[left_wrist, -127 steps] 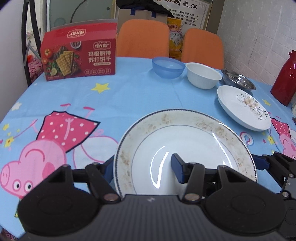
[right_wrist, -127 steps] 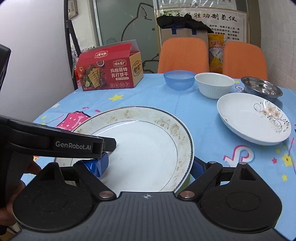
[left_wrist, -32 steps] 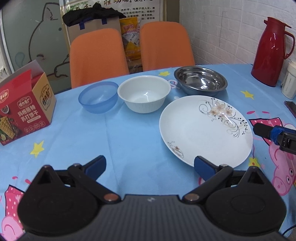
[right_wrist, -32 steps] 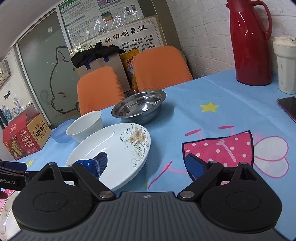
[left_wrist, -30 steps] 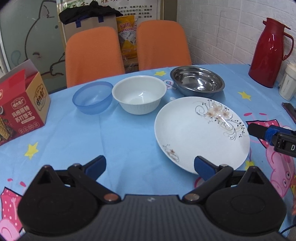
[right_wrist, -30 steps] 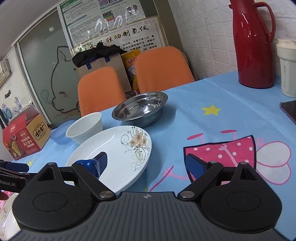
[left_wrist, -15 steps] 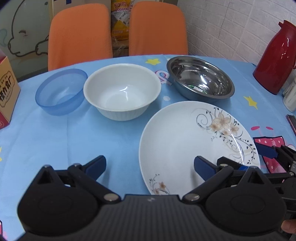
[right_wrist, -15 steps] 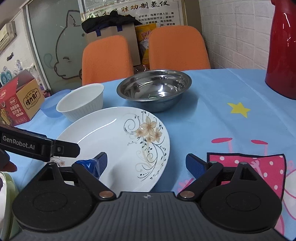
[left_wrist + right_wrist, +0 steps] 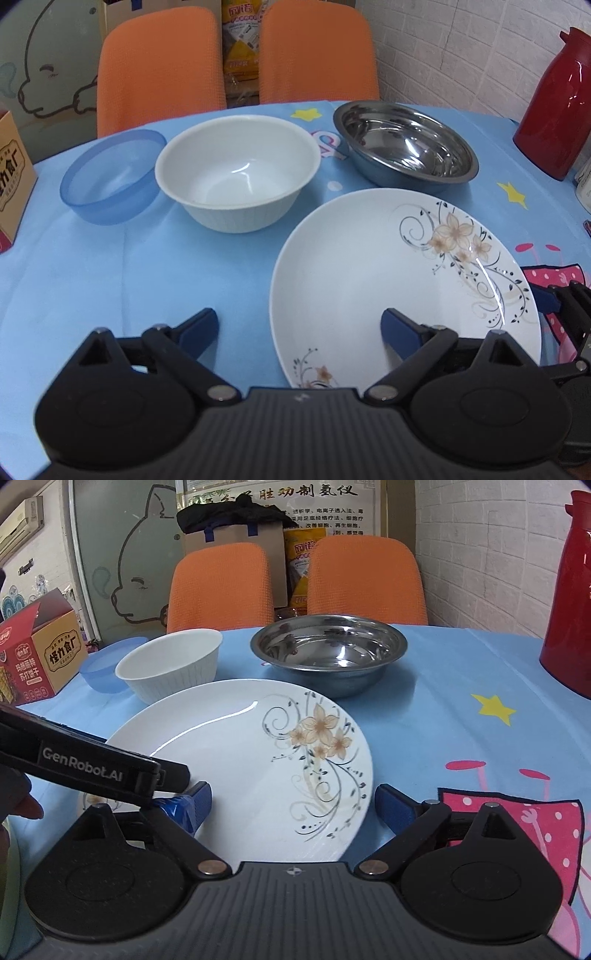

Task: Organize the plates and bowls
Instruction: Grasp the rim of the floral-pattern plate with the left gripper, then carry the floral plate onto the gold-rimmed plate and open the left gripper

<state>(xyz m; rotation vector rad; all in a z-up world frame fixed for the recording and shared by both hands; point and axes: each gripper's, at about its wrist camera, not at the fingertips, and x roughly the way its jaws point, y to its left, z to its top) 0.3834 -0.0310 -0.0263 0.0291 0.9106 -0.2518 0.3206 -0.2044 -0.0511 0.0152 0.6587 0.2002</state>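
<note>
A white plate with a flower pattern (image 9: 388,273) lies on the blue tablecloth; it also shows in the right wrist view (image 9: 251,760). My left gripper (image 9: 299,328) is open and straddles the plate's near left rim. My right gripper (image 9: 291,805) is open and straddles the plate's near right rim. The right gripper's fingers (image 9: 546,299) show at the plate's right edge in the left wrist view. Behind the plate stand a white bowl (image 9: 236,177), a blue plastic bowl (image 9: 110,177) and a steel bowl (image 9: 402,147).
A red thermos (image 9: 554,110) stands at the far right. A red cracker box (image 9: 37,653) stands at the far left. Two orange chairs (image 9: 221,590) stand behind the table. The rim of another plate (image 9: 7,849) shows at the lower left.
Both grippers have left the large speckled plate and swung right to the flowered plate. In the last half second both moved closer, so their open jaws now straddle its rim.
</note>
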